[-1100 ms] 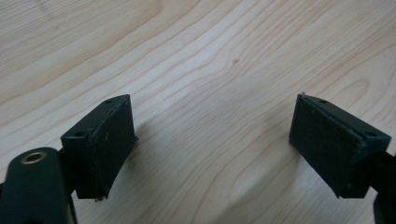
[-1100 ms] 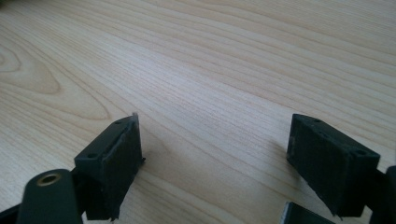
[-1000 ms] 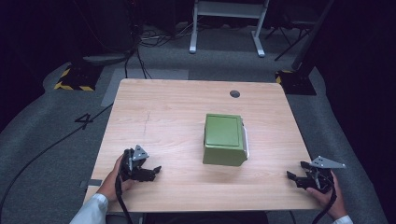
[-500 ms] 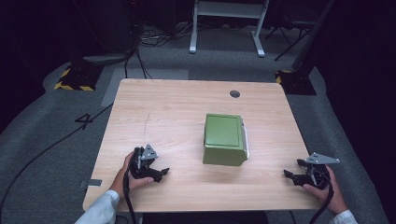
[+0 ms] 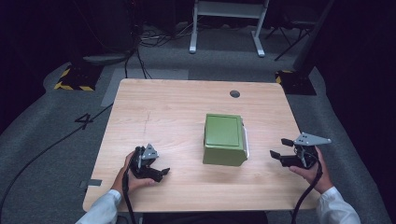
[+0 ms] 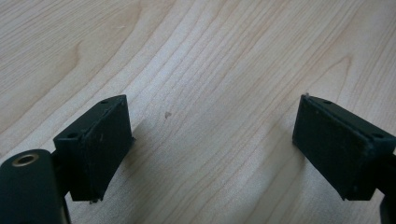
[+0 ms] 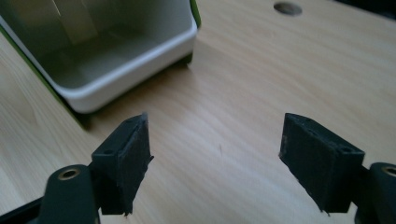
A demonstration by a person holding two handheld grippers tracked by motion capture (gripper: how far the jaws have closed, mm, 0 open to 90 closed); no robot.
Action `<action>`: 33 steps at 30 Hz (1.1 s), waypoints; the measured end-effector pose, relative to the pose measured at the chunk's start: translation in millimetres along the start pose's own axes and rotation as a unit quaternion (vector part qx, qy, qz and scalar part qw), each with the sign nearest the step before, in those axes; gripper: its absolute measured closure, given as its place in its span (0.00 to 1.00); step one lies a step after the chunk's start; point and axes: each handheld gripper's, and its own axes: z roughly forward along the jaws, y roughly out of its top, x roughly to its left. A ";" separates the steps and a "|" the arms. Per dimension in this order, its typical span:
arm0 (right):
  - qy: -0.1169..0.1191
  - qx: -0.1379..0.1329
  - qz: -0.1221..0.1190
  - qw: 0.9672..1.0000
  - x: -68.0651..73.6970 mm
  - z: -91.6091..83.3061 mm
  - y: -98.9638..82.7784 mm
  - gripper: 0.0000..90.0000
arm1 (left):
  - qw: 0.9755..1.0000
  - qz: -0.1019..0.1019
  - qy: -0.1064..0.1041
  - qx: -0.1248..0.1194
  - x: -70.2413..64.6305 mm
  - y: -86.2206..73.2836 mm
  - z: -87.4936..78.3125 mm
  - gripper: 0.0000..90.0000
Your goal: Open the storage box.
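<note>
Spanning most of the high view, the pale wooden table (image 5: 154, 116) carries a small dark round grommet hole (image 5: 235, 94) near its far edge and little else. Right of centre lies the green box-shaped plastic container with a white inner lining (image 5: 223, 138), tipped on its side so that its open mouth faces the person's right; the right gripper view looks straight into that white-rimmed, empty-looking opening (image 7: 93, 51).

Both tools sit near the table's front edge, well apart from the container. The right gripper (image 5: 279, 156) points toward the open mouth, its jaws spread wide with only bare wood between them. The left gripper (image 5: 162, 173) rests low over the table on the container's closed side, jaws likewise spread and holding nothing (its own view gives just wood grain between the pads (image 6: 100, 142)).

As I judge it, this is the approach step: neither tool has touched the container. The next move probably calls for the right gripper to close in on the white rim while the left comes up against the green wall to steady or right it.
</note>
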 end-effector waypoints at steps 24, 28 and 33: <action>0.040 0.018 -0.043 0.998 29.2 72.5 53.5 0.33 | 1.000 0.003 -0.001 -0.001 0.5 -1.8 -1.6 0.14; 0.045 0.035 -0.040 0.998 27.3 80.5 48.9 0.32 | 1.000 0.001 -0.002 0.000 0.3 -2.5 -2.2 0.14; 0.063 0.036 -0.026 0.997 25.1 82.6 45.4 0.32 | 1.000 0.002 -0.001 -0.001 0.3 -2.5 -2.2 0.14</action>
